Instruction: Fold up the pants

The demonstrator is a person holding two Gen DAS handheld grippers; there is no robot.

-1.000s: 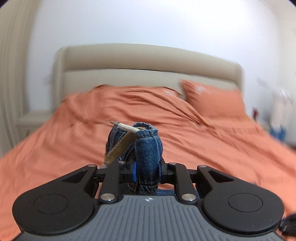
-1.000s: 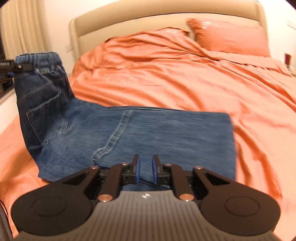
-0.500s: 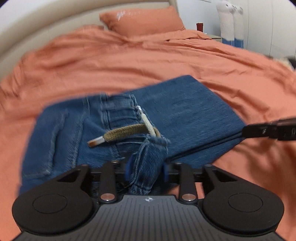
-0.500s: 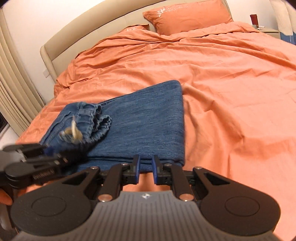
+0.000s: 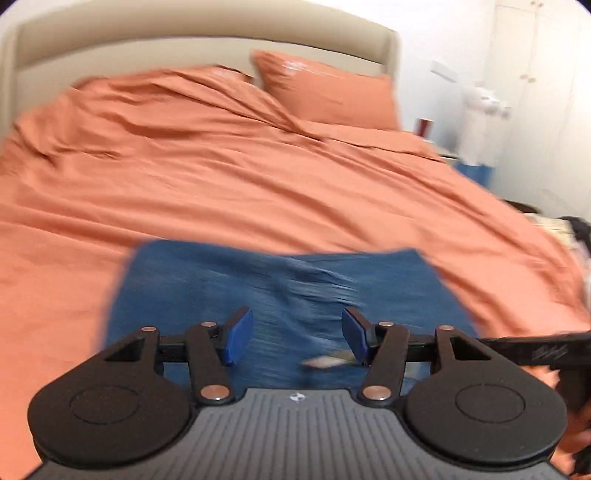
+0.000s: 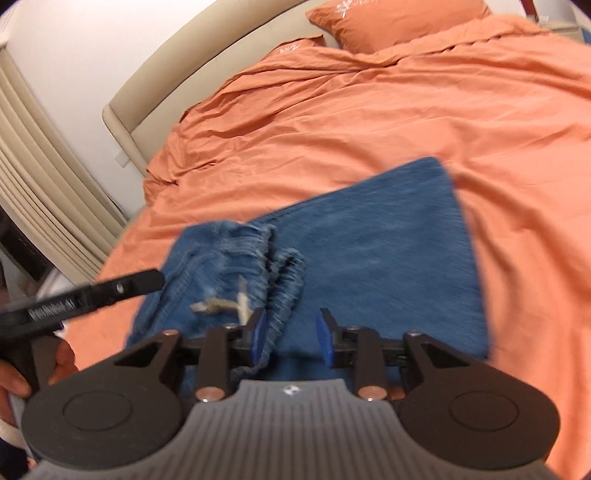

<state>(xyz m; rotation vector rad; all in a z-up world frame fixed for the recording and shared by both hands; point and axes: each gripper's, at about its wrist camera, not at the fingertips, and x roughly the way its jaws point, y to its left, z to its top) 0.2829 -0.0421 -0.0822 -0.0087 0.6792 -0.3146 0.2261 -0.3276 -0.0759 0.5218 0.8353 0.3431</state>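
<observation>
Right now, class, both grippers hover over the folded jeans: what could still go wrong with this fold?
1. The waistband lies bunched and crooked on the jeans, so the fold may end lumpy.
2. The drawstring lies loose near the open right gripper and could snag.
3. The open left gripper could drag the denim.

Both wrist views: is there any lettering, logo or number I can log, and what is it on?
Left gripper side, right wrist view: white lettering, too blurred to read.
Right gripper side, left wrist view: white print, too blurred to read.
Pillow: white embroidered motif, no words.
Jeans: no readable label.
</observation>
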